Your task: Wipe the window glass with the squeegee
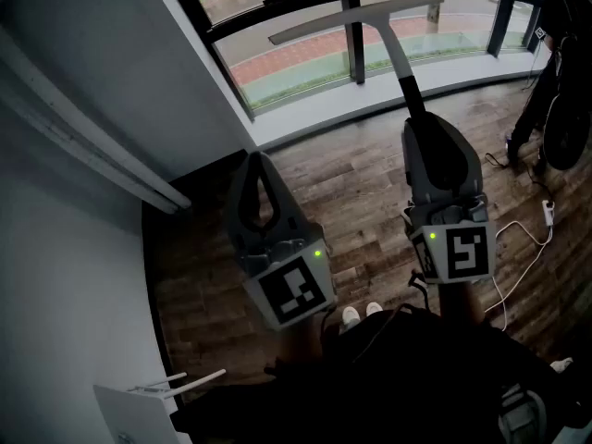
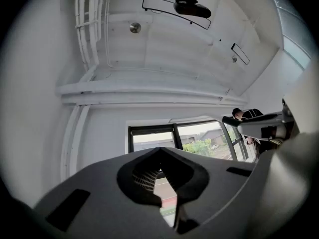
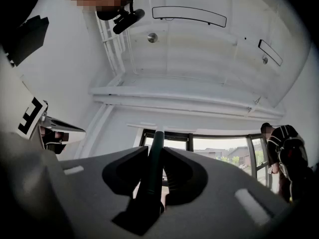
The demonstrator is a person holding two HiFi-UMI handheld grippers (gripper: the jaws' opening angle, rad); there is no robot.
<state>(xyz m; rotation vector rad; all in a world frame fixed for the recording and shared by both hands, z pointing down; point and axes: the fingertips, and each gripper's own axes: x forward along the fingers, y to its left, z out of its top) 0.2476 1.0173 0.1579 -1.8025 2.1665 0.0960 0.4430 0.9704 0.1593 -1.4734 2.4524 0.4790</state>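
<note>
Right gripper (image 1: 418, 126): jaws clamped on the squeegee (image 1: 393, 49) handle; in the right gripper view the dark shaft (image 3: 153, 166) runs straight up between both jaws, which press it from either side.
Left gripper (image 1: 257, 160): jaws brought together at the tips; nothing between them in the left gripper view (image 2: 160, 152); held low and to the left of the right one, well apart from the squeegee.
Squeegee position: handle rises out of the right gripper toward the window, tilted a little left; the pale crossbar (image 1: 356, 15) sits across the top, in front of the lower window glass (image 1: 296, 26). Whether the blade touches the glass cannot be told.
Window: dark frame posts (image 1: 353, 35) divide the panes; a white sill (image 1: 370, 109) runs below; pavement and green show outside.
Floor: dark wood planks (image 1: 361, 192) under both grippers; a white cable (image 1: 523, 239) lies loose at right.
Left side: white wall (image 1: 65, 266) with a white pipe (image 1: 92, 146) running along it slantwise; a white box with thin rods (image 1: 139, 410) at bottom left.
Bystander: a second person in dark clothes (image 1: 564, 72) stands by the window at far right, also seen in the right gripper view (image 3: 284, 151).
Holder: white shoe tips (image 1: 361, 314) show between the grippers.
</note>
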